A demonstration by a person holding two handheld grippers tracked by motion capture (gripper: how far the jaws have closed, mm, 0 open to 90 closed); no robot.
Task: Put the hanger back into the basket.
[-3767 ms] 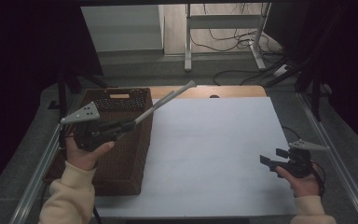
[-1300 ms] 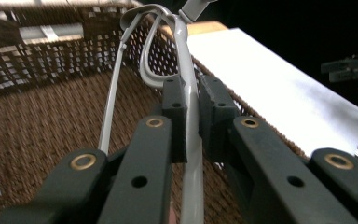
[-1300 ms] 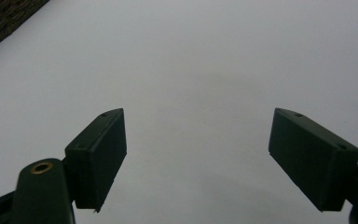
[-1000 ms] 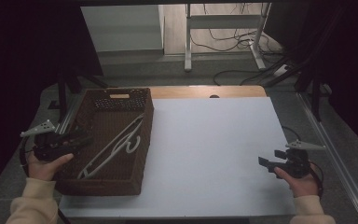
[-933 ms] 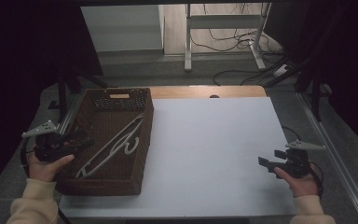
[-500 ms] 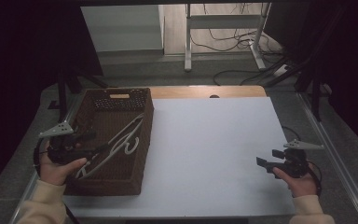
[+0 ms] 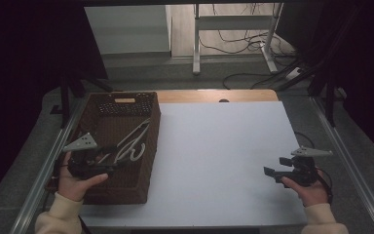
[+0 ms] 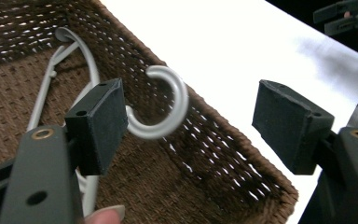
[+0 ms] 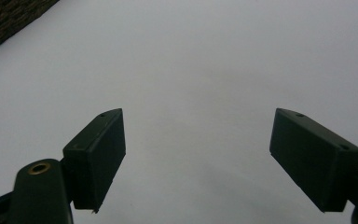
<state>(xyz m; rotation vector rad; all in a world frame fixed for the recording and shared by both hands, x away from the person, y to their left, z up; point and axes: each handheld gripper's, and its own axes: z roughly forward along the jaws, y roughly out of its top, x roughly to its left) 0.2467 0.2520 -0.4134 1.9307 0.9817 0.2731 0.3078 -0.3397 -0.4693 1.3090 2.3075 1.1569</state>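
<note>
At the left of the high view, the left gripper [image 7: 108, 161], jaws apart, hangs over the white clothes hanger [image 7: 132, 140] lying in the brown wicker basket [image 7: 126, 187], seemingly just released, so withdrawing looks next, while the right gripper [image 7: 274, 173] waits spread over the white desk [image 7: 214, 146].

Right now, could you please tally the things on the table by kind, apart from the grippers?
Brown wicker basket: 1
Pale grey hanger, lying in the basket: at least 1; I cannot tell whether there are more
Total: 2 things for certain
</note>
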